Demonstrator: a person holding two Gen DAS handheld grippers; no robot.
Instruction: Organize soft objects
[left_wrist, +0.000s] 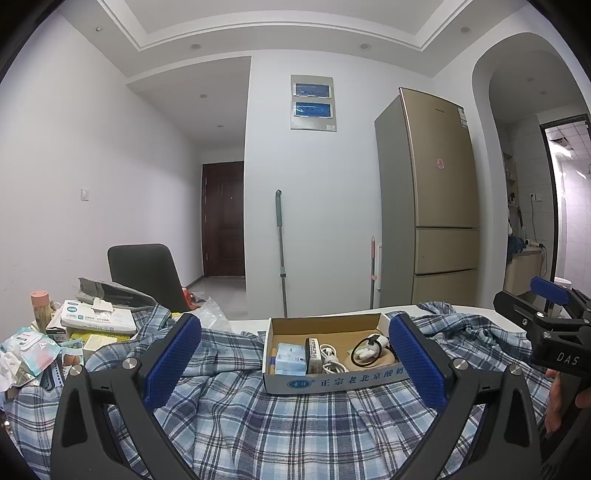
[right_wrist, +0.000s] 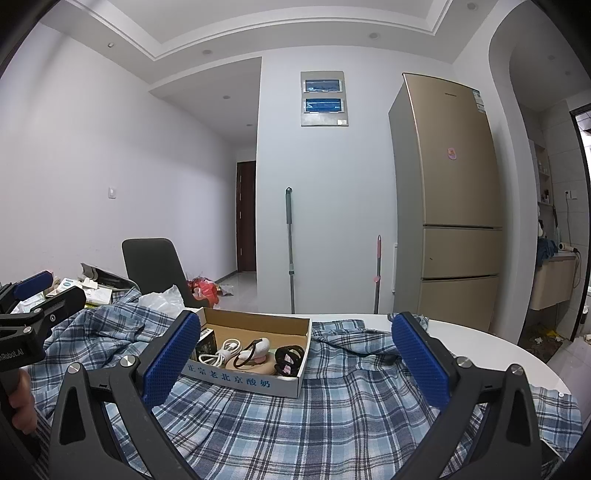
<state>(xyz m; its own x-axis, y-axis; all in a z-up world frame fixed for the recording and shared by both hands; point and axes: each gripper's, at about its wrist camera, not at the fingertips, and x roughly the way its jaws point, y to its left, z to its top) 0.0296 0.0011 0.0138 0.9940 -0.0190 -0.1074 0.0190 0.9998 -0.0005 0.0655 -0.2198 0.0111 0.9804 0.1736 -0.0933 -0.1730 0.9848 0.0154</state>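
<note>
A: Where do we stand with the soft things?

B: We see the blue plaid shirt spread rumpled over the white table, bunched in ridges, not folded. The cardboard box sits on top of it, near the middle. A rumpled shirt like this fits either a fold yet to come or one shaken out for redoing; we cannot settle which.

A: And our grippers?

B: Both are spread wide and hold nothing. The left gripper hangs above the shirt just in front of the box, and the right gripper does the same from the box's right-hand side.

A: What lies in the box?

B: A pale blue packet, a coiled white cable and black hair bands, none of it cloth.

A: Any writing we can read?

B: The box front reads "正宗老北京酸奶" in blue beside a round blue logo. The other gripper's body shows "DAS" in the left view and "Robot.AI" in the right. Left of the box, a tissue pack carries print too small for us. The gold fridge behind the box bears labels we cannot read.
</note>
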